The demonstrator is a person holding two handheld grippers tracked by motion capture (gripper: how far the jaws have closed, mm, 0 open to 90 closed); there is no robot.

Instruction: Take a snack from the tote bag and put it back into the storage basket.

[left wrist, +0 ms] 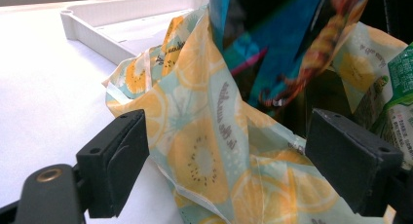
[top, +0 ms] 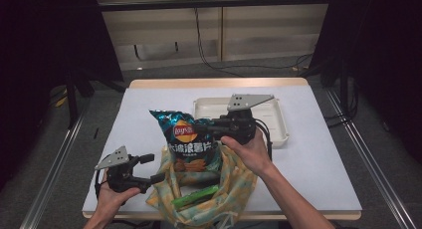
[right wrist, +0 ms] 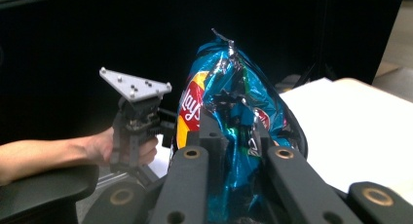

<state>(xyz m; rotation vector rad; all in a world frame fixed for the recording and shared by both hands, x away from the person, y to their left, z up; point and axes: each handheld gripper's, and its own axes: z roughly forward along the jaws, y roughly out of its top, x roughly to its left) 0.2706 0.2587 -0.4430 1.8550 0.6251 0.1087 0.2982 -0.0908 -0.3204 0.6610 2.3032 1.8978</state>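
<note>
Under the cloth bag [top: 234, 184], found the white table [top: 308, 154] as the work surface. Beyond the cloth bag, toward the far edge, noted a bare white tray [top: 278, 120], probably set there to receive what came out. Saw the cloth bag itself slumped near the front edge with its mouth gaping upward, lemon print showing. Directly above that mouth, found the blue chip bag [top: 186, 139] held upright, its lower end seemingly just inside the cloth, judged halfway out. Inside the cloth bag, toward its front, spotted a green packet [top: 195, 196] lying flat. At the chip bag's upper side, above and behind the cloth bag, found the right gripper [top: 211, 127] with jaws pressed together on the crinkled foil, a pinch high enough to let the packet hang straight. Just left of the cloth bag, noted the left gripper [top: 154, 168] with jaws spread wide around the cloth rim without pinching it, likely placed to steady the bag.
</note>
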